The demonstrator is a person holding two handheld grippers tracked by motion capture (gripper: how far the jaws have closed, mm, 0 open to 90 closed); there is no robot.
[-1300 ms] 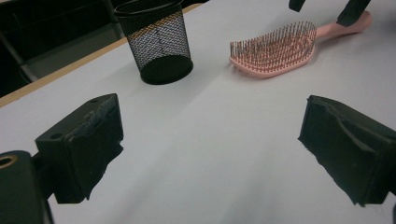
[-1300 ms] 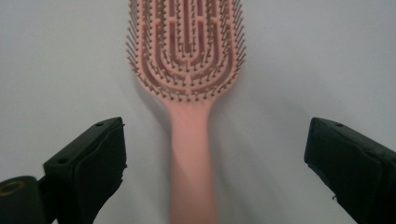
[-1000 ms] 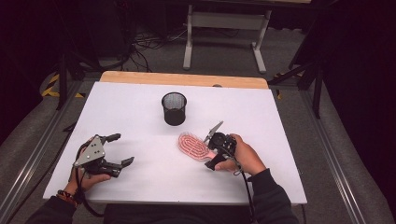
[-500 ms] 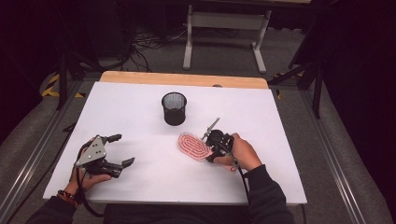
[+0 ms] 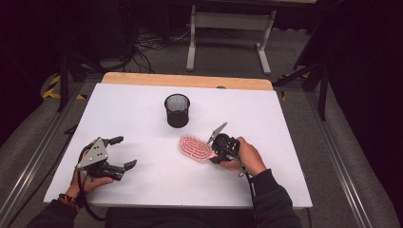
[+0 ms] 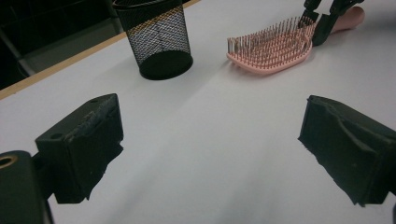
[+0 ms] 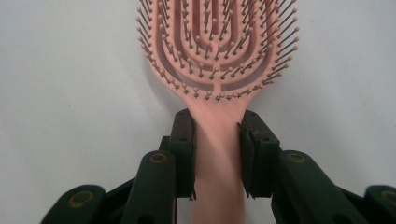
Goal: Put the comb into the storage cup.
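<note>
Change since a second ago: right tool (image 5: 215,151) has moved in from beside the brush (image 5: 195,147) and its jaws now press both sides of the handle, just below the bristle head, as the right gripper view shows. The brush has not shifted; it lies flat, bristles up, on the bench (image 5: 142,109). Left tool (image 5: 118,153) holds its earlier place at the near left.

Bearing on the work: the grasp looks made but the lift not begun. Likely next step is to raise the brush and carry it to the cup (image 5: 177,110), handle down; that is a judgement only.

Tool states:
- Right tool: closed on the brush handle, pads (image 7: 184,140) in contact on either side.
- Left tool: jaws wide apart, nothing between them, resting near the bench's front left, well apart from the brush.

Count:
- Brush, pink, vented paddle type: one. Position: right of centre, near the cup but not touching it.
- Cup, black wire mesh, upright; contents cannot be made out: one. Position: centre, farther back.
- Tools: two.
- Bench, white top with wooden far edge: one.
</note>
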